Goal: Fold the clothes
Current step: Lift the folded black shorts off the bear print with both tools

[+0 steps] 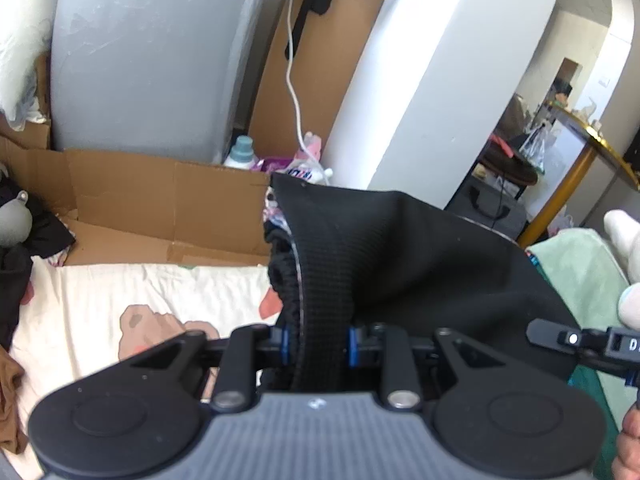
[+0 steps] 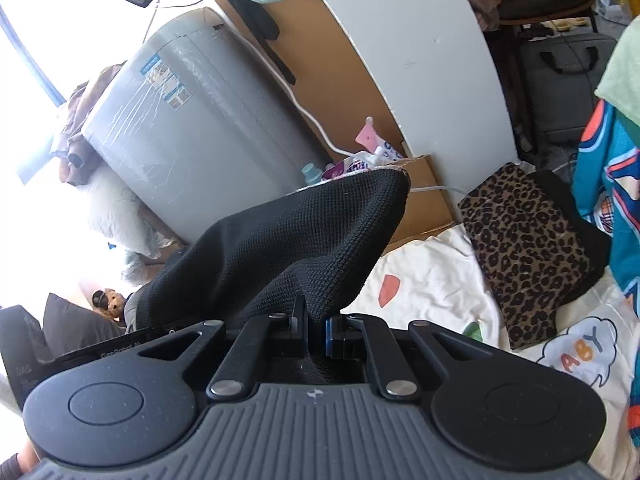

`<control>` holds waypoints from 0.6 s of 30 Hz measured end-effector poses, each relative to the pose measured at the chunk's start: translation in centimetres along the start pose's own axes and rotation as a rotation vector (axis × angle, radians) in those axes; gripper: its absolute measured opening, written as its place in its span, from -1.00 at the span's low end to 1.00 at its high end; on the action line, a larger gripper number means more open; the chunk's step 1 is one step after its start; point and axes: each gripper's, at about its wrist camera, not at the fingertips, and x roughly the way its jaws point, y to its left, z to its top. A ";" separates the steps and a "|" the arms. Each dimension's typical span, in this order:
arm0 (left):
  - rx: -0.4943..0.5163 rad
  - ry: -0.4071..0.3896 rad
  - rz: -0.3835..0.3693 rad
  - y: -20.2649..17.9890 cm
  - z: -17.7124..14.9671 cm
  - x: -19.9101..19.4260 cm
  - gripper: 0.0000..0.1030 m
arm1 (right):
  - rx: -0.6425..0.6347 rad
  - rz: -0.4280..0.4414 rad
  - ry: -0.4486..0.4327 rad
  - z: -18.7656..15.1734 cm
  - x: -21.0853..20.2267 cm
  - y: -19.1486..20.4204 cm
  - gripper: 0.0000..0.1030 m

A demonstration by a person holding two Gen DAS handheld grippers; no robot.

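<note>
A: Item one, black knit garment [image 1: 420, 256]. Location?

B: Off the bed, slung between both tools above the cream printed bedsheet [image 2: 436, 280]. Ribbed waistband end in the left gripper [image 1: 319, 346]; jaws part-closed, clamped on a thick bunch of band. Opposite end in the right gripper [image 2: 313, 330]; jaws nearly together, pinching a thin fold.

A: Kind of garment?

B: Probably trousers or a skirt, going by the elastic band; too bunched to say.

A: Step in hand?

B: Judged as the lift-and-spread stage: cloth raised, not yet laid flat, no fold made.

A: Next move calls for?

B: Pulling the two ends apart until taut, then lowering onto bare sheet, clear of the leopard-print cloth [image 2: 532, 248] and cardboard box [image 1: 160, 200].
</note>
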 end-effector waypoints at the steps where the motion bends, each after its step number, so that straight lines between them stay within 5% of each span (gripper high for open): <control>1: 0.004 -0.011 0.002 -0.3 0.0 -0.3 -0.48 | 0.004 -0.008 -0.002 0.1 -0.2 0.2 -0.89; 18: 0.014 -0.074 -0.026 -3.6 -1.4 -0.1 -0.48 | -0.072 -0.146 -0.052 0.6 -1.5 -0.2 -0.89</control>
